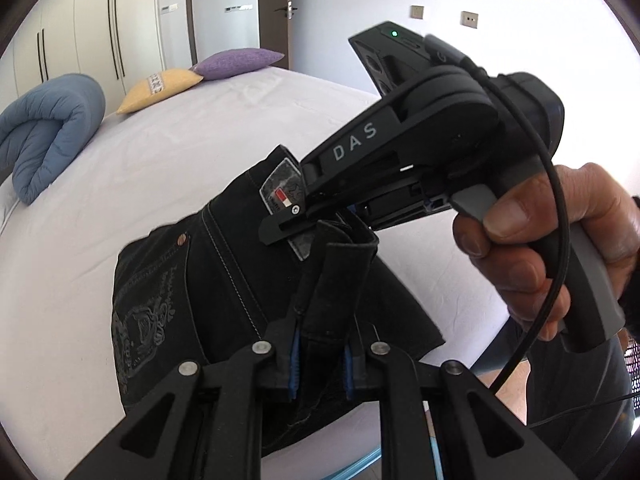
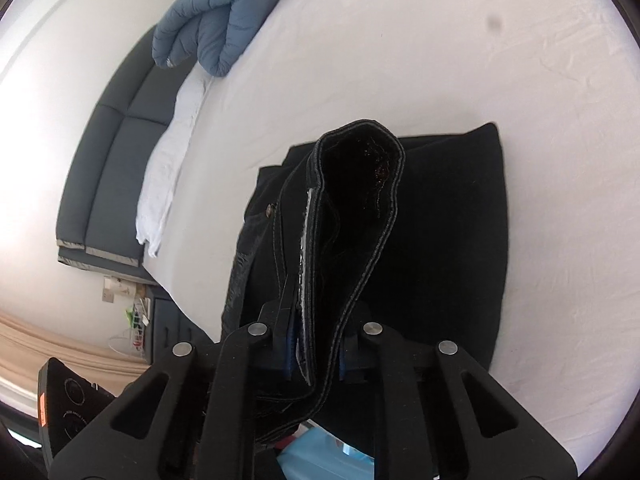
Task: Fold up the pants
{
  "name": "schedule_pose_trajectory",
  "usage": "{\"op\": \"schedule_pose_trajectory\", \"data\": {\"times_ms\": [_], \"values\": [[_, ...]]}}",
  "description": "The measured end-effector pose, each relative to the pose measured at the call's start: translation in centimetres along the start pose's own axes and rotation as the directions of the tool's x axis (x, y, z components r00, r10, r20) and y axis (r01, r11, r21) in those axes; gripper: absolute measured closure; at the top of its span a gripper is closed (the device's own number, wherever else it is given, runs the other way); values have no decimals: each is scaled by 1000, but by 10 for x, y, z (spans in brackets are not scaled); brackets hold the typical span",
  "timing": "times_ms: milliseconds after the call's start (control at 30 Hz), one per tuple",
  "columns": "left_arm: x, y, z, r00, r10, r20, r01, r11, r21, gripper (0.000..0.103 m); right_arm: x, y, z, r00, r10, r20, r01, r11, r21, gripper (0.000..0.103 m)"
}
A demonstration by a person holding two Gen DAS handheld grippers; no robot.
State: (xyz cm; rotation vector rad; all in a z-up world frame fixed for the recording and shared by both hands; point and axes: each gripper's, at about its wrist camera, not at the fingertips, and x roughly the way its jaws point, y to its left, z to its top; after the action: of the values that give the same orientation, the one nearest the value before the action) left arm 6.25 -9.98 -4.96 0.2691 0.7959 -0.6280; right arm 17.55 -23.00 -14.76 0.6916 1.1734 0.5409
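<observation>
- You hold the pants [image 1: 224, 280] raised at the waistband, over the bed's [image 1: 160, 152] near edge, probably to lay the next fold.
- Your left gripper [image 1: 320, 356] is clamped on denim.
- Your right gripper [image 2: 314, 354], angled across just above the left, pinches the waistband too.

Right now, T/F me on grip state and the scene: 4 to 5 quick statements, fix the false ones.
1. The left gripper is shut on the pants. True.
2. The right gripper is open, holding nothing. False: it is shut on the pants' waistband.
3. The pants are light blue. False: they are black.
4. A folded blue duvet lies on the bed. True.
5. Both pillows are purple. False: one purple pillow, one yellow pillow.
</observation>
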Motion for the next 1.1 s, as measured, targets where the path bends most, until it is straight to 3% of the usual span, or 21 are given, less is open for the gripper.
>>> {"op": "schedule_pose_trajectory", "data": {"times_ms": [100,200,367,500,567,633,700,867,900,1000,1033,1100], "values": [[0,-16,12,1000,3,15,-4,999,49,87,-21,-26,-1,997,65,40,-66,997,32,90],[13,-29,11,1000,-2,-16,3,997,79,87,-33,-50,-4,996,76,50,-79,995,68,90],[52,-44,-3,996,-17,-87,26,994,103,87,-21,-96,-23,993,91,73,-102,981,166,90],[58,-46,-8,996,-21,-85,31,993,113,86,-14,-111,-32,987,110,119,-128,979,158,90],[55,-39,-8,995,-48,-86,56,994,97,78,-11,-110,-34,987,99,123,-115,984,134,89],[41,-26,-12,993,-85,-83,91,993,73,37,-14,-117,-34,985,133,113,-151,973,175,87],[21,-14,-15,994,-101,-39,102,994,40,23,-23,-111,-32,984,139,113,-161,961,223,85],[-22,28,-15,993,-111,39,113,992,-62,23,-76,-110,-39,978,21,206,-70,970,233,82],[-23,40,-11,993,-112,43,116,989,-93,28,-88,-104,-38,973,49,227,-101,970,223,82],[-16,89,-8,993,-116,24,119,972,-205,63,-103,-65,-33,951,186,247,-222,967,128,82],[-14,95,-7,993,-113,15,113,969,-219,68,-99,-50,-30,949,222,225,-248,965,92,82],[1,116,-2,994,-109,-3,105,963,-248,68,-80,-29,-28,960,228,161,-238,971,41,82]]}}
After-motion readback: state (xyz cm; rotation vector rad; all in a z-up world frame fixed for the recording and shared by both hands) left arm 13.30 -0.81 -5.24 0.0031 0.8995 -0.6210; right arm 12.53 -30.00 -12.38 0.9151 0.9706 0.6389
